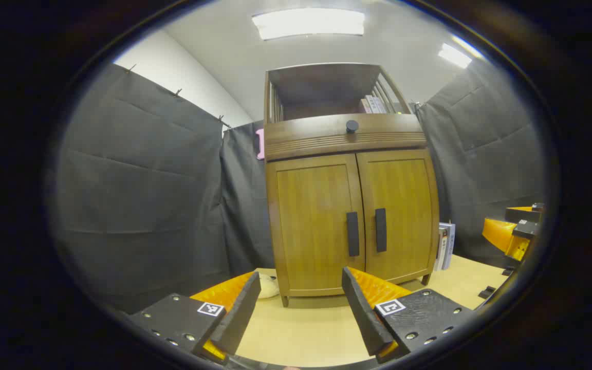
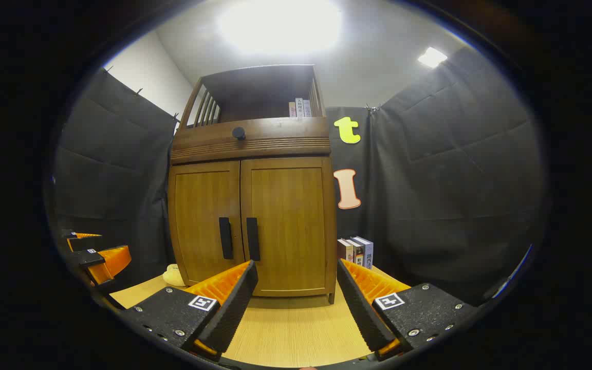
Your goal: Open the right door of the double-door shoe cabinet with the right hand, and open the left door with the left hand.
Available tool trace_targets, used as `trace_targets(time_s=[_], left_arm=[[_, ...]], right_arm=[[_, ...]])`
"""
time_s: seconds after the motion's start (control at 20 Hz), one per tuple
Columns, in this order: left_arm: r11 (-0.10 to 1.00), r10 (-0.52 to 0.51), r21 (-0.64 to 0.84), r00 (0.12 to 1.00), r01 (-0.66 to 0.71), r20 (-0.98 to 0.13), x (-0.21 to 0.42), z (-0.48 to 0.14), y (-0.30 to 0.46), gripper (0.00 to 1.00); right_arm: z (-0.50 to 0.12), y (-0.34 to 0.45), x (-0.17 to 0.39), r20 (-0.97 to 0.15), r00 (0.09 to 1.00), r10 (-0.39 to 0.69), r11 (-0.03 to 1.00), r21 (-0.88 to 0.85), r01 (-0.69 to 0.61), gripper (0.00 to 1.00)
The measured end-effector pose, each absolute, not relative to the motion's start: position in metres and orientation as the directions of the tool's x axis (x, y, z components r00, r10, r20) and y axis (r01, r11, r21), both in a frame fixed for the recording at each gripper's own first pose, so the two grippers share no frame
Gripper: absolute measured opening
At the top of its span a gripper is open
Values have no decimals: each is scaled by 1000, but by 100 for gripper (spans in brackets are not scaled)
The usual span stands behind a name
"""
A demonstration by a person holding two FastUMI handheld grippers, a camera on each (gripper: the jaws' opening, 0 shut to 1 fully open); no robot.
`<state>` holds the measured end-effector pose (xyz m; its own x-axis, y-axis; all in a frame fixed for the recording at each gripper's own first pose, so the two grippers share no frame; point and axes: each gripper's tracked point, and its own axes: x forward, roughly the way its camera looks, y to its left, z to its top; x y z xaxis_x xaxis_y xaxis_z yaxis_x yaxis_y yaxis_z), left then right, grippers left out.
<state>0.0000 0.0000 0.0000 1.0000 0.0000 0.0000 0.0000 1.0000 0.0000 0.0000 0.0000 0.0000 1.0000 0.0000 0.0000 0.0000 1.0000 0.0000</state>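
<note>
no legible text; book spines (image 2: 356, 252) beside cabinet (image 2: 252, 226) too small to read.

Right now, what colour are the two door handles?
Black; the door handles show best in the left gripper view.

Left tool (image 1: 301, 308) and right tool (image 2: 296, 308) are held level, fingers spread wide apart, gripping nothing.

Bare worktop (image 2: 285, 329) lies open before the shoe cabinet (image 2: 255, 226) (both doors closed). Books (image 2: 356, 252) stand just beside its right side, and a pale small object (image 2: 173, 276) at its left foot.
</note>
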Motion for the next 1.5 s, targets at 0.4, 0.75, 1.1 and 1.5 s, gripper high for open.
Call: trace_targets(time_s=[0.4,0.75,1.1,1.5], left_arm=[[1000,-1,-1,1000,1,9,-1,7,-1,96],[1000,-1,1,1000,1,13,2,11,-2,96],[1000,13,-5,1000,-13,14,19,14,1,96],[998,60,-12,998,-60,12,24,15,16,96]], right_arm=[[-1,1,3,-5,1000,13,1000,9,-13,96],[-3,2,11,-8,1000,15,1000,11,-15,96],[11,11,41,19,999,37,999,24,-37,96],[24,27,101,50,997,65,997,28,-66,96]])
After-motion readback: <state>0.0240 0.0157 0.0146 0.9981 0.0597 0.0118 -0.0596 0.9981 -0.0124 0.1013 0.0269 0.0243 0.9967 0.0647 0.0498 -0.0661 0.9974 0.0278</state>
